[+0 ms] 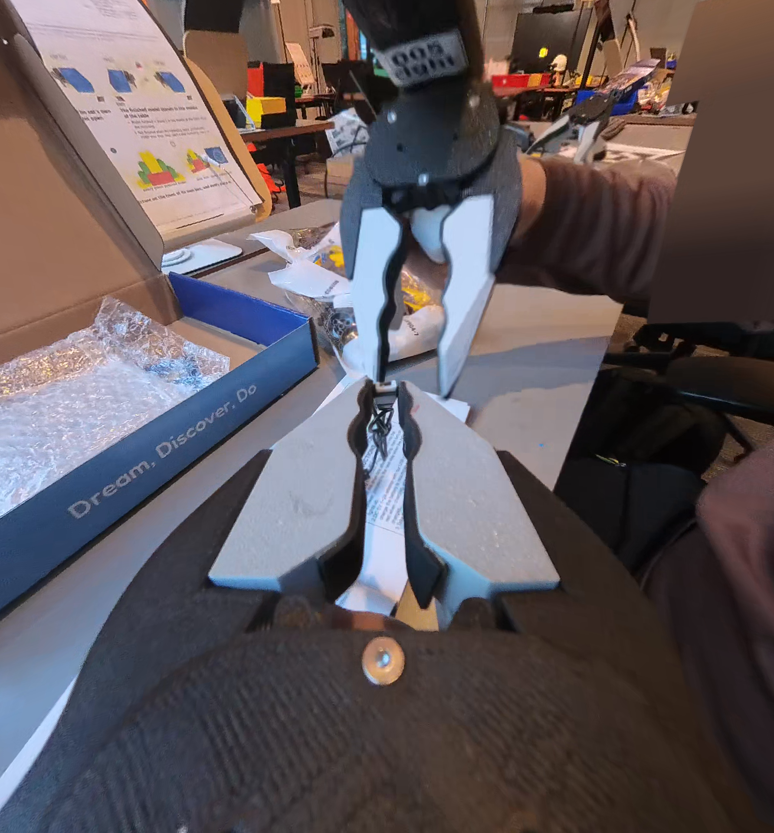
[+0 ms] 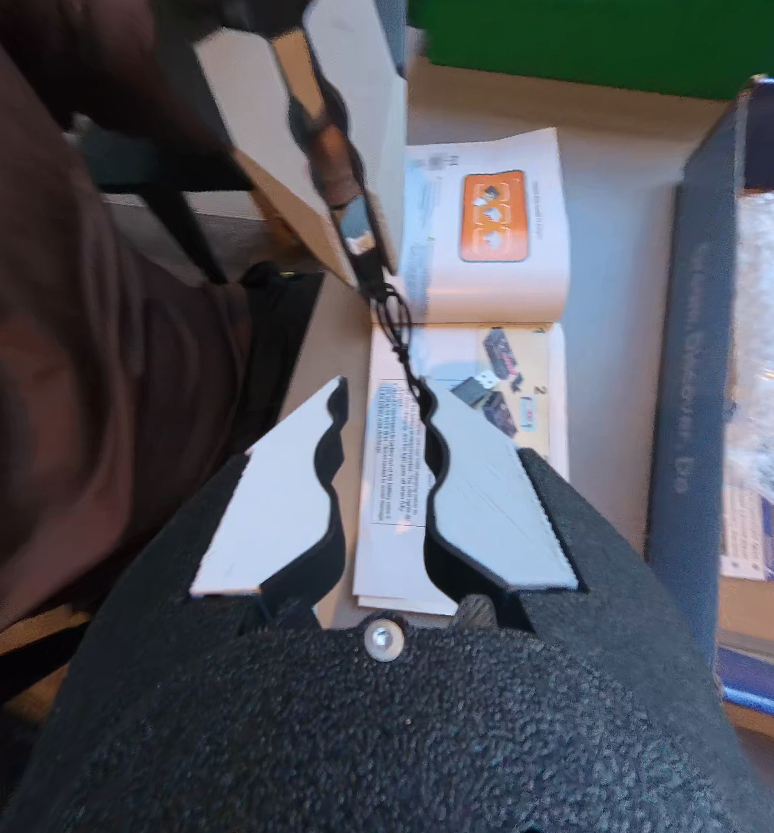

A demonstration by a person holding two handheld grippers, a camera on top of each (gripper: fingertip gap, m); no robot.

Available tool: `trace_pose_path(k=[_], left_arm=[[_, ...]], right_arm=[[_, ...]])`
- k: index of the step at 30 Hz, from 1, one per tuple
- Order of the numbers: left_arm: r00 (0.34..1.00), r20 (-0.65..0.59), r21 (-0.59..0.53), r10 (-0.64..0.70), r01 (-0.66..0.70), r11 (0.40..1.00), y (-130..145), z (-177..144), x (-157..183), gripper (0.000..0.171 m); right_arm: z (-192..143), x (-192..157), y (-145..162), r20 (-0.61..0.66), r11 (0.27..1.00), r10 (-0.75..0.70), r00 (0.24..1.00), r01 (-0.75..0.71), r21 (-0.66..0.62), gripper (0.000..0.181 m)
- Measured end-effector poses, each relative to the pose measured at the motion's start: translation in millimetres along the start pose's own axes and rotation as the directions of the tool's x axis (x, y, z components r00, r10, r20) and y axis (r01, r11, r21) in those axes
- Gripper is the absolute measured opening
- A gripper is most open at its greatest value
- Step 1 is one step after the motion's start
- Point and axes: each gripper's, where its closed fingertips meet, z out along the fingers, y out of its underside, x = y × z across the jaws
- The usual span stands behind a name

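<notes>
My left gripper (image 1: 384, 388) is shut on a small black connector (image 1: 384, 397), from which a tangle of thin black wires (image 1: 378, 428) hangs. My right gripper (image 1: 410, 383) comes down from above with its jaws apart; its left fingertip is right at the connector. In the right wrist view my right gripper (image 2: 385, 387) is open and empty. The left gripper (image 2: 374, 275) shows above it, holding the connector (image 2: 358, 230). The wires (image 2: 394, 315) dangle down to the right gripper's right finger (image 2: 466, 473). An open printed leaflet (image 2: 484, 279) lies on the table below.
A blue cardboard box (image 1: 151, 450) with bubble wrap (image 1: 83, 383) stands at the left, its lid (image 1: 38, 189) up with a picture sheet (image 1: 151, 126) on it. Plastic bags of parts (image 1: 313, 270) lie behind. A black chair (image 1: 714, 383) is at the right. A green box (image 2: 601, 40) stands past the leaflet. One gripper's finger ends stand about 5 cm off the other's.
</notes>
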Motion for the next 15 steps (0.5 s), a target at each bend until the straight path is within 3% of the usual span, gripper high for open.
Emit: trace_pose_path(k=[3, 6, 8, 15], left_arm=[[1.000, 0.006, 0.010, 0.012, -0.012, 1.000, -6.1, 4.6, 6.7, 0.007], [1.000, -0.003, 0.019, 0.026, -0.025, 0.999, -12.4, 10.0, 15.7, 0.007], [0.999, -0.007, 0.020, 0.034, -0.034, 0.999, -14.3, 13.3, 20.2, 0.008], [0.999, -0.046, 0.038, -0.005, 0.006, 0.999, -16.6, 17.6, 27.9, 0.008]], right_arm=[[7.7, 9.0, 3.6, -0.097, 0.999, 0.018, 0.995, -0.014, 0.049, 0.040], [4.6, -2.9, -0.7, -0.047, 0.991, 0.026, 0.999, -0.019, 0.136, 0.009], [-0.3, -5.5, 1.8, -0.075, 0.989, 0.010, 0.997, 0.001, 0.151, 0.007], [-53.0, -12.3, 3.7, -0.217, 0.958, 0.099, 0.971, -0.034, 0.285, 0.005]])
